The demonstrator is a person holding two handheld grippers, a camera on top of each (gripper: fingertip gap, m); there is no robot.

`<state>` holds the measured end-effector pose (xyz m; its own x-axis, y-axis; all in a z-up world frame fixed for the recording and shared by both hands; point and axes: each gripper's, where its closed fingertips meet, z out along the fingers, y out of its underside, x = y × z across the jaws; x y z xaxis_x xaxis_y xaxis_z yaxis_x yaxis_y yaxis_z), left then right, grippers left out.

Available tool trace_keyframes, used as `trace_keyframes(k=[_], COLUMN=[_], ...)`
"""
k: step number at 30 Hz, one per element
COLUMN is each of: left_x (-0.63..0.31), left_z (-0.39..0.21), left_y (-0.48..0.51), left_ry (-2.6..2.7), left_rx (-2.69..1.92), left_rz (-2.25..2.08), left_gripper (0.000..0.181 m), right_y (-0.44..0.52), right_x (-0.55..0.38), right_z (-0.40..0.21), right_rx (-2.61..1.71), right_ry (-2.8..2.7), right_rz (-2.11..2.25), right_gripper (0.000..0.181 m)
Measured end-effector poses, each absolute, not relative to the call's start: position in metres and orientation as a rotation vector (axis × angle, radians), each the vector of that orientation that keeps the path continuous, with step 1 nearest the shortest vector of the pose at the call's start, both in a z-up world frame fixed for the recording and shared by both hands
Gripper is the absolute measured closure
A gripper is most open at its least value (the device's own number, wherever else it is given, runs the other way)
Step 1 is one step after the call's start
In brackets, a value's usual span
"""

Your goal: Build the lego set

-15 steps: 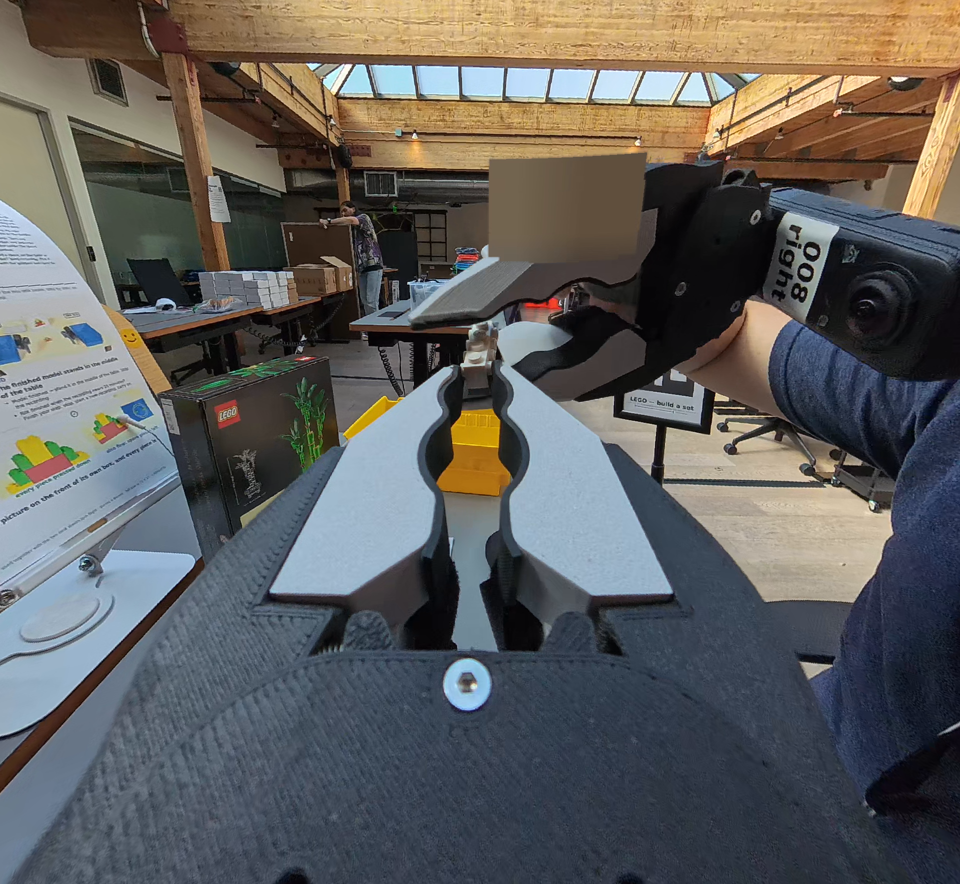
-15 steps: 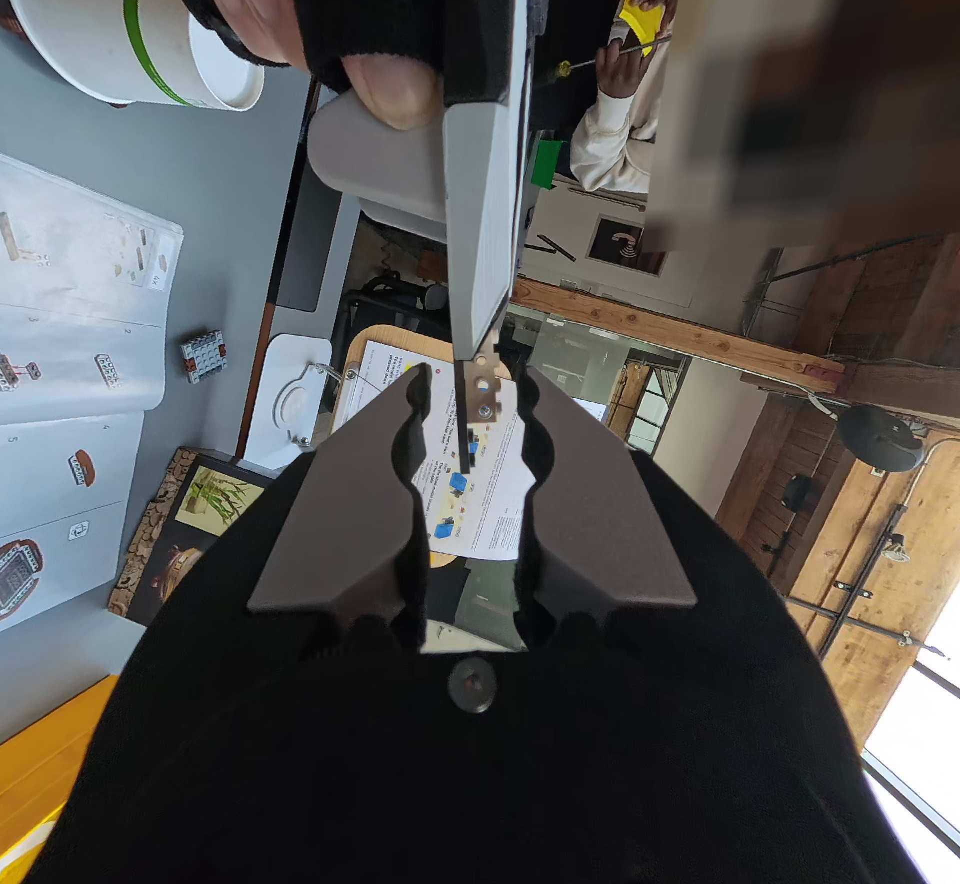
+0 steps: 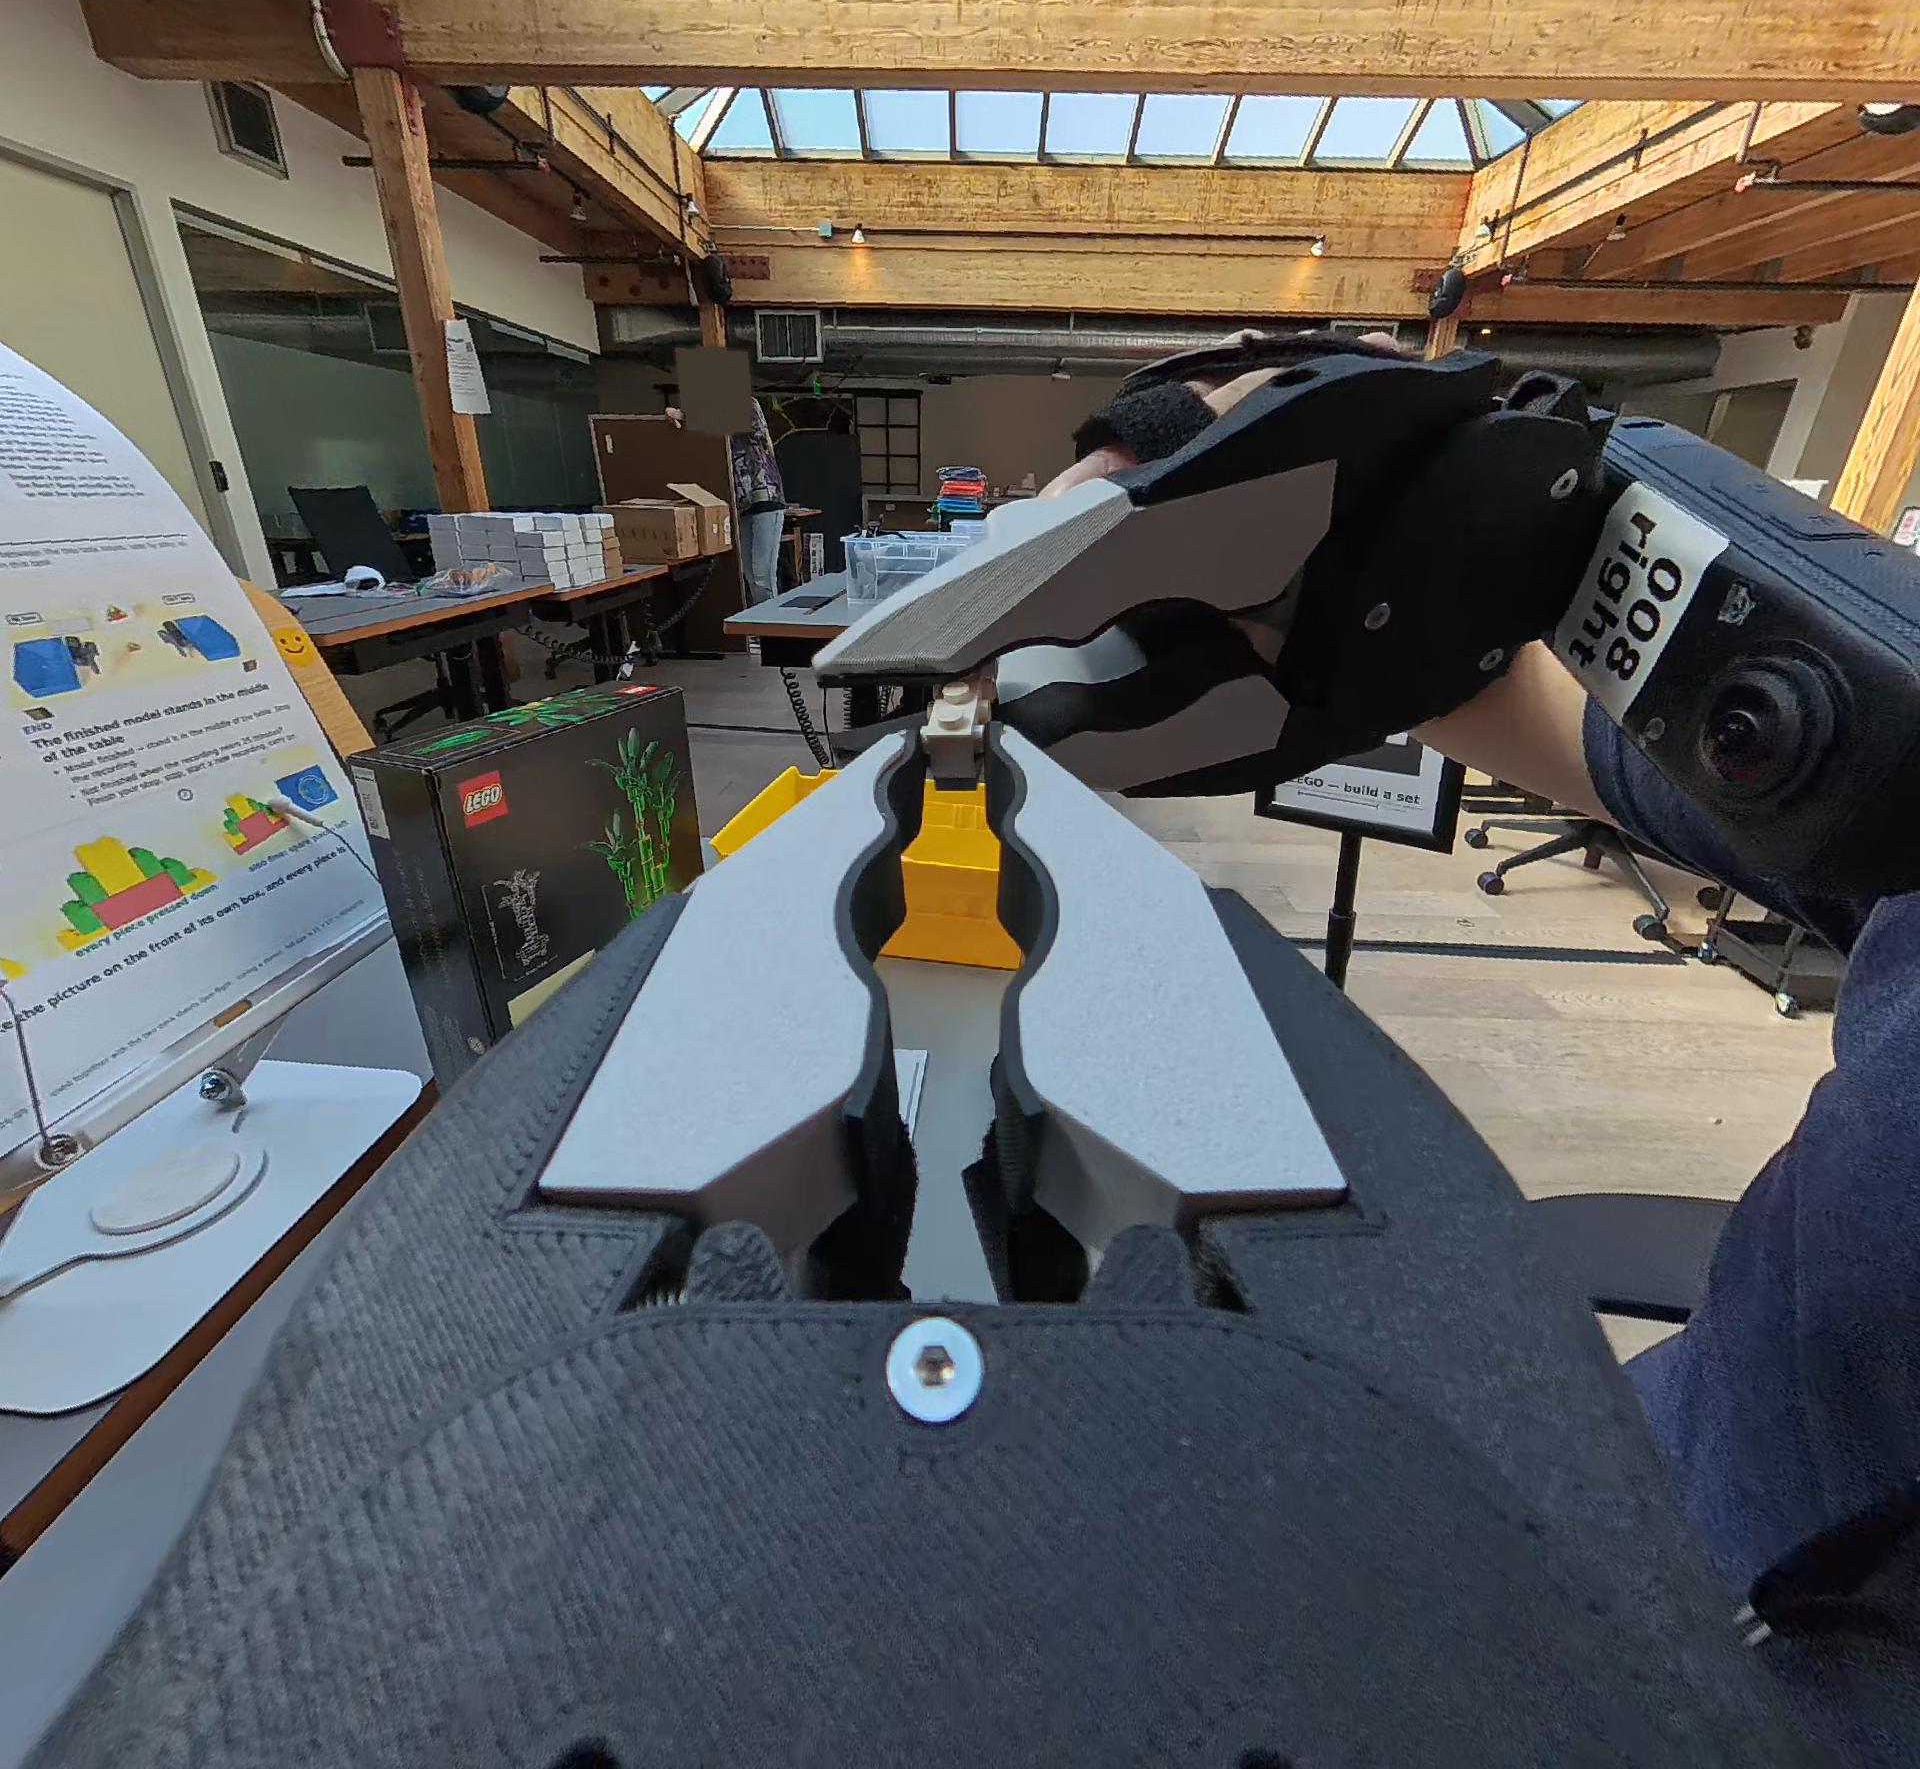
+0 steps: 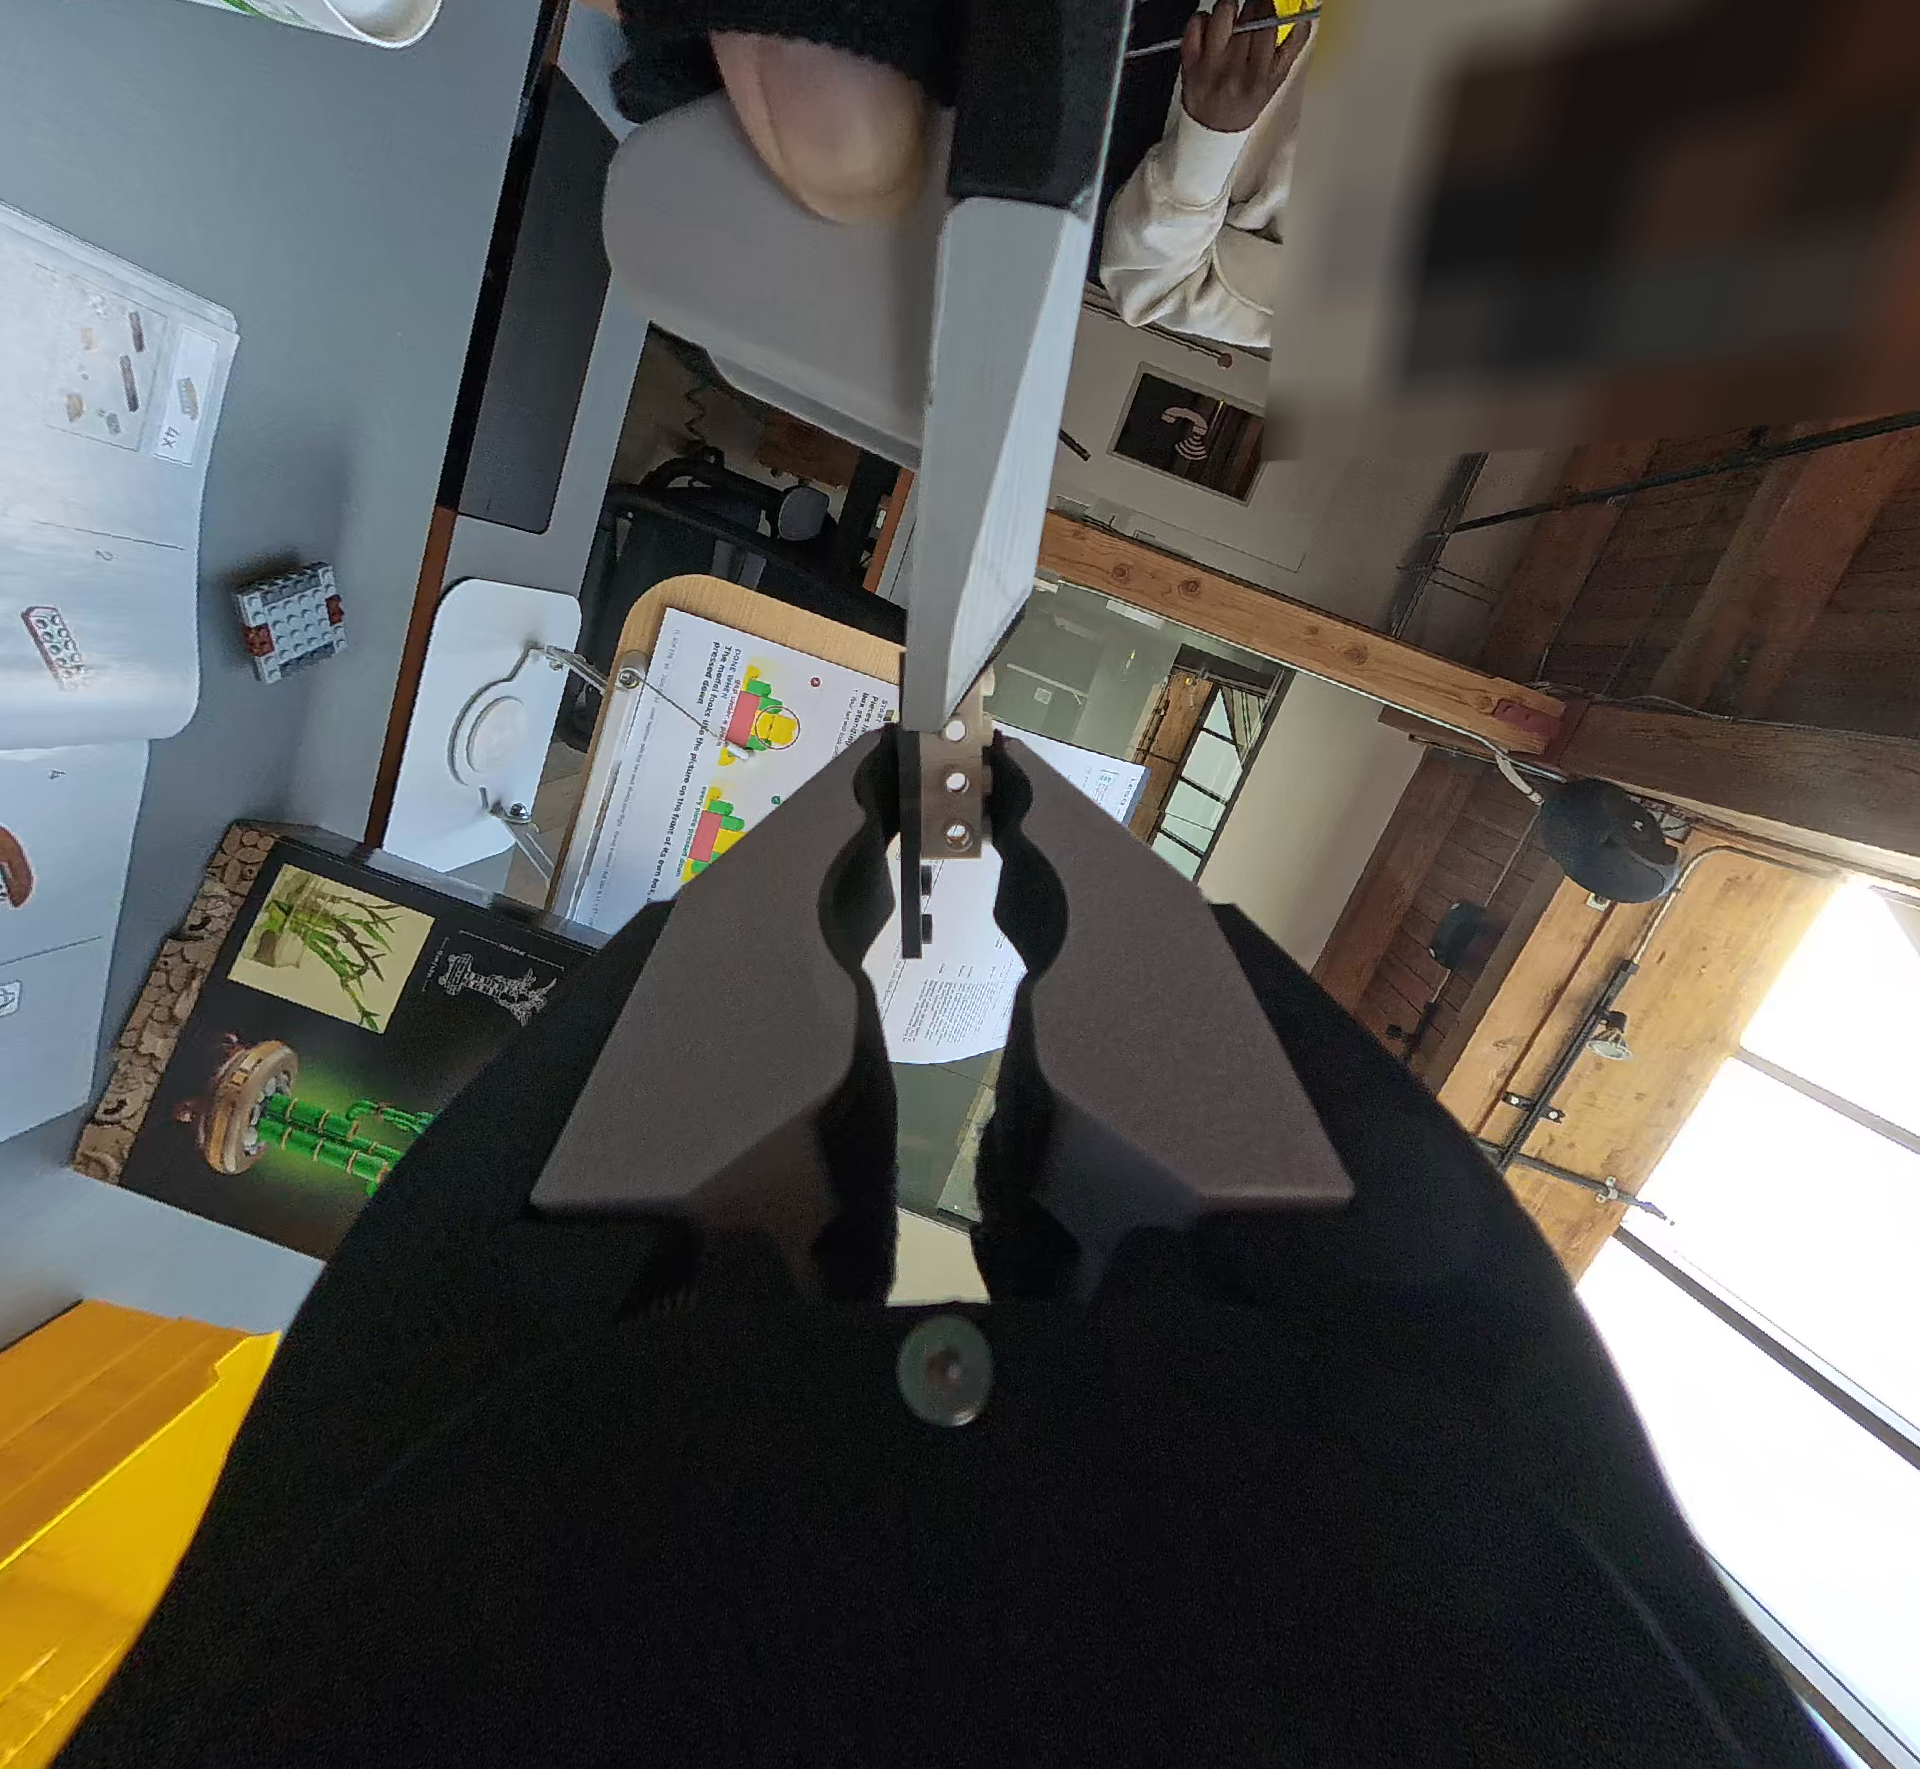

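Between the two grippers, held up well above the grey surface [image 4: 312,265], a small tan piece [image 3: 957,732] is being joined to a thin black plate [image 4: 912,846]. The left gripper [image 3: 954,758] is seen clamped on the tan piece at its fingertips. The right gripper [image 4: 940,789] is closed on the black plate and the tan piece together, the two lying face to face between its tips. Which gripper bears the load cannot be told.

As for progress, the build is judged to be at an early stage. Only one small grey sub-assembly [image 4: 289,620] with reddish-brown ends is seen finished on the surface, just beside the open instruction booklet [image 4: 94,524]. The set's box [image 4: 301,1023] lies flat nearby, and a yellow bin [image 3: 951,872] stands beyond the left gripper. The pressing together of the two held pieces is taken to be the step in hand; most of the model appears to be left to build.

In the right wrist view the black plate's long axis runs along the gripper's fingers, pointing back toward the camera. The tan piece runs parallel, its row of round holes facing the camera. In the left wrist view the tan piece stands roughly upright.
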<state>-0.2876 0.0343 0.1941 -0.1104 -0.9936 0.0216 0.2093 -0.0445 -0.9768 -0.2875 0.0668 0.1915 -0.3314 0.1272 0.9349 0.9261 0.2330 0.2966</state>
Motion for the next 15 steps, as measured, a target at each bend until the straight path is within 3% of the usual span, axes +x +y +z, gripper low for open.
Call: trace_keyframes(k=[10,13,15], left_x=[-0.292,-0.294,-0.297], left_z=[0.195,0.195,0.194], left_y=[0.034,0.042,0.046], left_ry=[1.108,1.062,1.054], left_rx=[-1.017,-1.049,-1.053], left_rz=[-1.495,-1.516,-1.519], left_gripper=[0.173,0.173,0.173], right_y=[0.065,0.063,0.060], right_x=[-0.293,-0.289,-0.285], right_z=[0.192,0.194,0.199], right_rx=[-1.057,-1.115,-1.115], right_ry=[-1.630,-1.604,-1.584], right_rz=[-1.003,-0.942,-0.922], right_gripper=[0.167,0.152,0.152])
